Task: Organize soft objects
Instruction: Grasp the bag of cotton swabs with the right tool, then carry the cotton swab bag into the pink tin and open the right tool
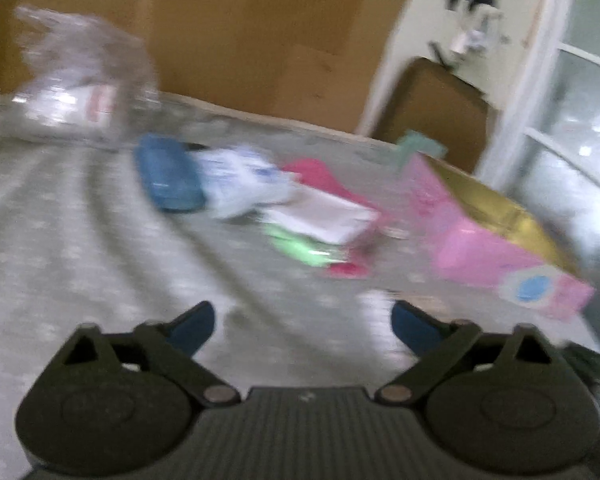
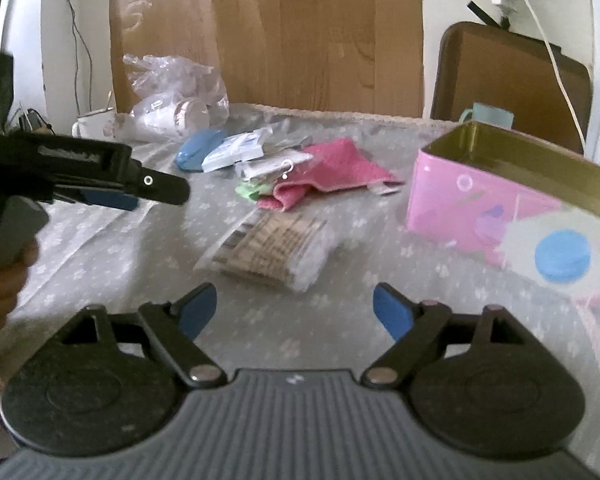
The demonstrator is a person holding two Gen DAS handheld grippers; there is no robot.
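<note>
Nearest to you, your right tongs [image 2: 294, 308] stand wide with nothing between the blue pads, hovering low over the tabletop [image 2: 100, 248]. Just beyond them, straight ahead and a touch left of centre, lies the clear packet [image 2: 272, 252] of brownish contents. Its long axis runs across your line of reach, slanting from near left up to far right, so these tongs are the closer pair for it and would want to straddle its short width.

Your left tongs [image 1: 302, 326] are also spread apart and empty. Seen from the right side they point in from the left [image 2: 156, 188], well short of the packet, aimed towards the far pile.

Farther off, the pink cloth [image 2: 332, 172] sits heaped with a green scrap [image 2: 252, 191] and white packets [image 2: 236, 150]. The open pink tin [image 2: 500, 192] stands to the right of everything, likely where the soft things go.
</note>
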